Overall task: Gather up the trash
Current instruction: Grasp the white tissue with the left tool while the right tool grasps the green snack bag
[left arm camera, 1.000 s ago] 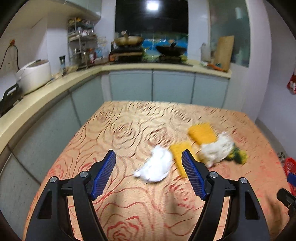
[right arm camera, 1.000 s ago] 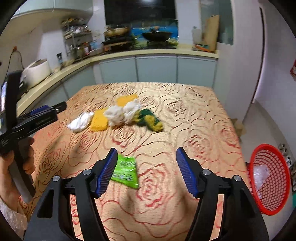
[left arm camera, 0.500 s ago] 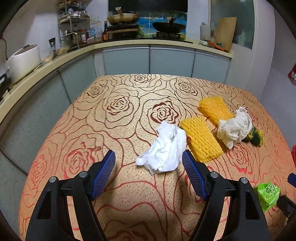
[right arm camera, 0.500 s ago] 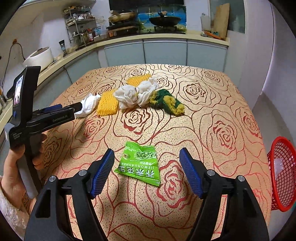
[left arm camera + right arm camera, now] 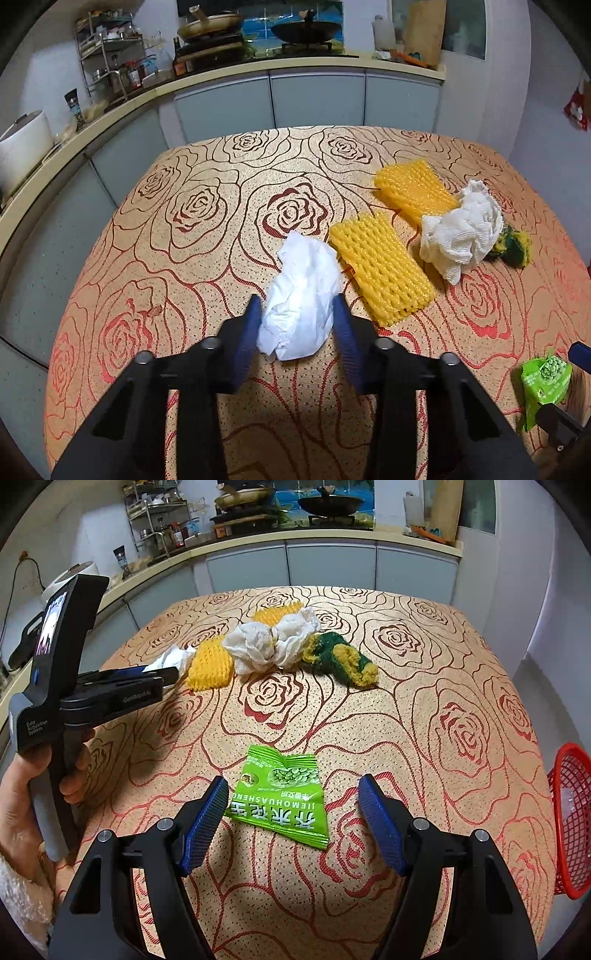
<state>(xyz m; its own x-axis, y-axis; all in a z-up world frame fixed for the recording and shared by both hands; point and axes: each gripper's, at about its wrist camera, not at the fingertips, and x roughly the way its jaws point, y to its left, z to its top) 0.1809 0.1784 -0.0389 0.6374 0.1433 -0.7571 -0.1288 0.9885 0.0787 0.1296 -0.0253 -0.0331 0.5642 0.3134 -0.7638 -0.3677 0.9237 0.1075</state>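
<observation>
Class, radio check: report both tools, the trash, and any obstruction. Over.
Left tool closing on white tissue. Right tool open over green snack packet. Red basket off table's right edge. Nothing in the way.

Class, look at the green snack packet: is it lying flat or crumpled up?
Flat. The packet lies spread on the tablecloth, print facing up, between the open right gripper fingers.

Each camera sits behind its own claw, looking steeply down along the fingers at the surface. The left claw view is close over the crumpled tissue. The right claw view frames the green packet. Both share the yellow foam nets and the counter beyond the claws.
</observation>
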